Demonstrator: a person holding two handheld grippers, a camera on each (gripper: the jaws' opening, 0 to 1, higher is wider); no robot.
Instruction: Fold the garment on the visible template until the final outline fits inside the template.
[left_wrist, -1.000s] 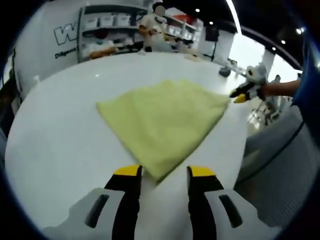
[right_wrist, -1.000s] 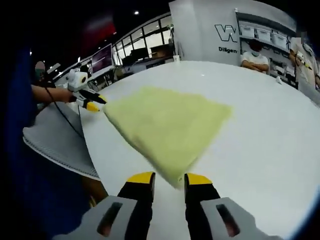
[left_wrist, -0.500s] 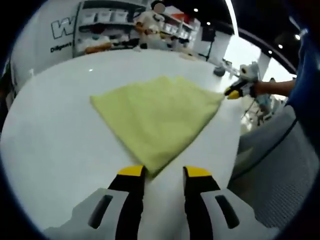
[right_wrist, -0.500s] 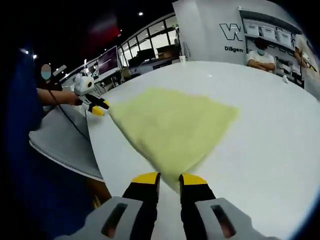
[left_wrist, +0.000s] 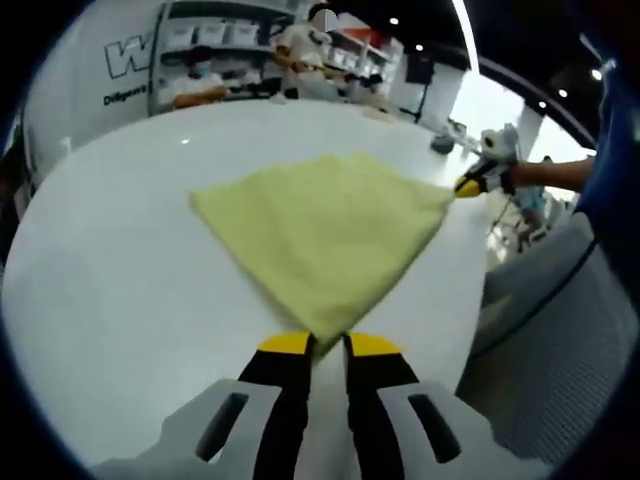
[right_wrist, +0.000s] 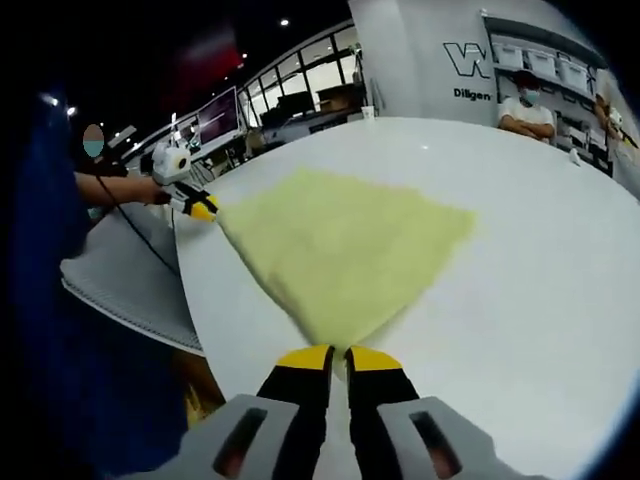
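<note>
While soft yellow cloth (left_wrist: 325, 235) lies flat – both grippers' jaws pinching opp. corners.

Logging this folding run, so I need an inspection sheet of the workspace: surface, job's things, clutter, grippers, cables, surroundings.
Surface: white table, bare around the cloth.
Job's things: yellow garment lies flat, folded; template outline cannot be made out.
Clutter: nothing seen on the table near the garment.
Grippers: left gripper jaws closed on the garment's near corner; right gripper likewise on another corner.
Cables: black cable hangs from the left gripper past the table edge.
Surroundings: shelving, people standing behind, grey mat beside the table.
</note>
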